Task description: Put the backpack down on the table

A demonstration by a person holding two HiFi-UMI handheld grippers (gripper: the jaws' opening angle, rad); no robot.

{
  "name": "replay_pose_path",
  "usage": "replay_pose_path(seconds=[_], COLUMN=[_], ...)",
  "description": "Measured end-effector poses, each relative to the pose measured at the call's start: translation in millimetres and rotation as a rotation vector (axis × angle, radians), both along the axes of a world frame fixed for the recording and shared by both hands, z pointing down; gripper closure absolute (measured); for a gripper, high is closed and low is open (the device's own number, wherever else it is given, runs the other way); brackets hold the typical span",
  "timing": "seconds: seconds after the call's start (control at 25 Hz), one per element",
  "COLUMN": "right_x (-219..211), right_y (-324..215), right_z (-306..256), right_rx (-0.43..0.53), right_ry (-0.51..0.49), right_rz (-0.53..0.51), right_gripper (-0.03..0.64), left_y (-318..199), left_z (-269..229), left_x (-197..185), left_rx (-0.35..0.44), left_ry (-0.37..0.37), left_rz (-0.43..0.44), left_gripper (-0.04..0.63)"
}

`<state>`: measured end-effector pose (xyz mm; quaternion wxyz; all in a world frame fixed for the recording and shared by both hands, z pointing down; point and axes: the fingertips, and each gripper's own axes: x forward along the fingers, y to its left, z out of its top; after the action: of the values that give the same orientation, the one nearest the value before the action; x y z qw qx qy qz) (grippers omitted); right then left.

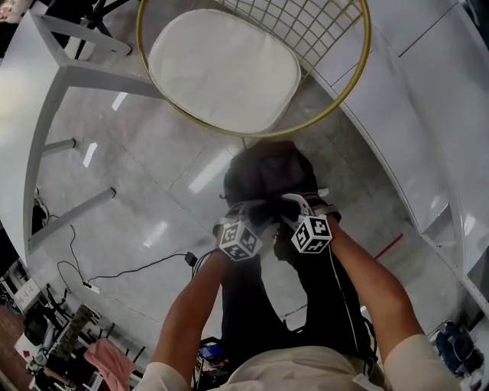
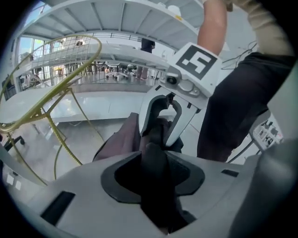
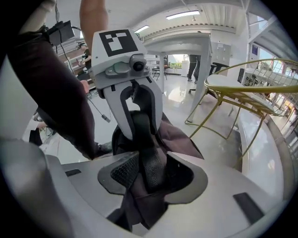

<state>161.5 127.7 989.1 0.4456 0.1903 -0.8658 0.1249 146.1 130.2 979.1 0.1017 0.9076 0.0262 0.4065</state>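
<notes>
Below the head camera, the left gripper and the right gripper sit close together, marker cubes up, at the top of the dark backpack. The backpack is low over the glossy pale floor in front of the person's legs; whether its base touches the floor cannot be told. It is not on the white surface that curves along the right, and a gold wire chair with a white cushion stands just beyond it. Along the left gripper view, that gripper's jaws are fairly narrow and closed on a dark strap that fills the gap between the pads. Maroon-brown backpack fabric lies past the tips, and the other gripper faces in from the far side. Along the right gripper view, the jaws stand wider and clamp a padded mesh strap, with loose fabric trailing back towards the camera and the chair off to the right.
</notes>
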Motion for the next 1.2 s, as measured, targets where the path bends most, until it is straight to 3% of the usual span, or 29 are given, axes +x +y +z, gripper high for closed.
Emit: replay_pose_path(seconds=[0.24,0.4,0.52,0.72,0.88,1.2], right_x=[-3,0,1,2,4,-5], right_y=[-1,-1,0,-13,-16,-37], right_z=[6,-2,1,-13,-37,-116], right_rx=[-0.07,-0.048,-0.023,0.001,0.01,0.076], right_ry=[0.008,0.006,0.037,0.031,0.019,-0.068], right_rz=[-0.022,-0.041,-0.069,0.053,0.089,0.157], right_gripper=[0.465,0.471,0.468,0.5,0.509,0.512], left_y=[-5,-7,-6,-11,-10,-22], left_z=[1,-14,-22,-32,-42,-115], left_x=[-2,-4,-5,-8,-10,-17], left_rx=[-0.071,-0.104,-0.087,-0.057,-0.046,-0.041], left_ry=[-0.018,-0.007,-0.004,-0.014,-0.025,0.058], left_rz=[-0.057,-0.101,-0.106,-0.136,-0.147,-0.284], left_gripper=[0.493,0.497,0.499,0.497,0.5,0.505])
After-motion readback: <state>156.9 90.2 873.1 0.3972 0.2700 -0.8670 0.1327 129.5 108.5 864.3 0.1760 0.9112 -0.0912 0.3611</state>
